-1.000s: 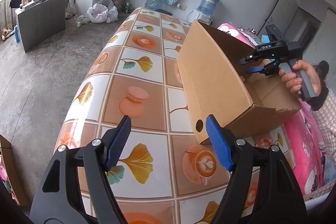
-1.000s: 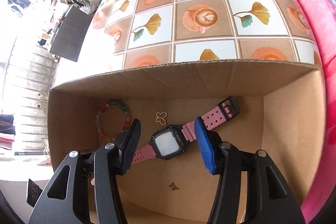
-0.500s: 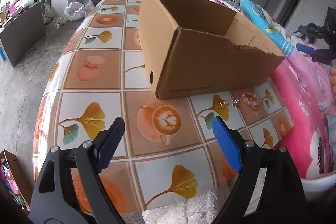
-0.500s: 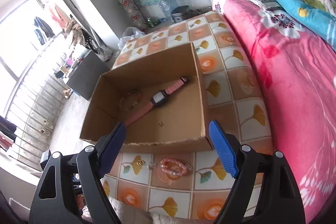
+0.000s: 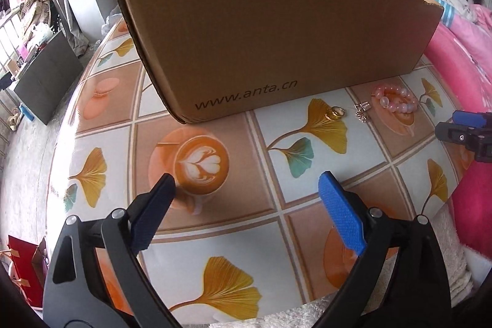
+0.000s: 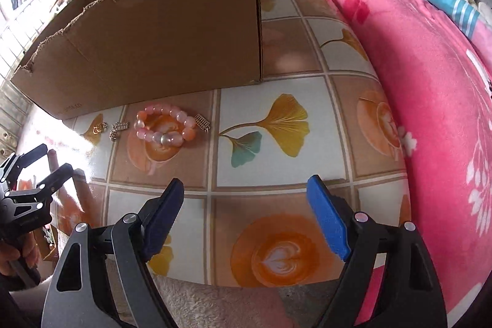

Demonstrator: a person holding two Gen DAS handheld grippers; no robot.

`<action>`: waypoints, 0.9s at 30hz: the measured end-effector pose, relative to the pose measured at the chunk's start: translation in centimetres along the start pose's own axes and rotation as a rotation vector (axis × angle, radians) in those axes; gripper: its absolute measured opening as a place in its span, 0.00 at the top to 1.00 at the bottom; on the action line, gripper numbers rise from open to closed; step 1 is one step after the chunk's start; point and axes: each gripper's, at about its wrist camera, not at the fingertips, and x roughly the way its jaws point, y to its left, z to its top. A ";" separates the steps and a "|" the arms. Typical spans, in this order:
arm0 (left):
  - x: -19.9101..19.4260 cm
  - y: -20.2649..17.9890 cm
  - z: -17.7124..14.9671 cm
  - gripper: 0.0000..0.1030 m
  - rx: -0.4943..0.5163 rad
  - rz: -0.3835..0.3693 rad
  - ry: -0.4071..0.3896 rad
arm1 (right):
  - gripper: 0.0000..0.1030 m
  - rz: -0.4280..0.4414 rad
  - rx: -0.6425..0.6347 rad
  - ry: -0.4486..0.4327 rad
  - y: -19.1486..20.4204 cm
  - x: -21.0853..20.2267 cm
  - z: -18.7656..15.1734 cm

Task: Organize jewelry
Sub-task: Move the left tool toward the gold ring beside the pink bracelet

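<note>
Left gripper [image 5: 246,211]: jaws spread wide and just widened further, with nothing between them; only the patterned tablecloth [image 5: 215,119] shows in the gap. It hangs over the near edge of the table, pointing steeply down at a latte-cup print. Ahead of it, past the print, stands the cardboard box [image 5: 276,29], its torn-rimmed front wall facing the camera and marked with a web address. The loose jewelry lies ahead and to the right of this gripper, just in front of the box's right end: a gold ring [image 5: 335,113], then a small silver piece [image 5: 363,109], then a pink bead bracelet [image 5: 395,99], in a row left to right and close together.

Right gripper [image 6: 246,217]: jaws likewise wide apart and just opened further, empty, angled down over the tablecloth near the table's front edge. From this view the bracelet [image 6: 166,125] lies ahead and to the left of the gap, well clear of the fingertips, resting on the cloth just before the box wall [image 6: 153,29]. A second small silver piece [image 6: 203,122] touches or nearly touches its right side; the first silver piece [image 6: 118,128] and the ring [image 6: 98,128] lie to its left. A pink blanket [image 6: 415,66] borders the table on the right.
</note>
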 end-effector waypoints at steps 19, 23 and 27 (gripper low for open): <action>0.9 1.0 1.2 0.07 -0.017 0.000 0.034 | 0.06 -0.033 -0.080 -0.069 0.7 0.4 -1.4; 0.7 0.9 0.9 0.07 -0.020 0.004 0.002 | 0.06 -0.035 -0.118 -0.061 1.0 0.1 -1.6; 0.3 0.5 0.1 0.07 -0.007 -0.003 -0.025 | 0.06 0.007 -0.159 -0.142 1.8 -1.7 -1.6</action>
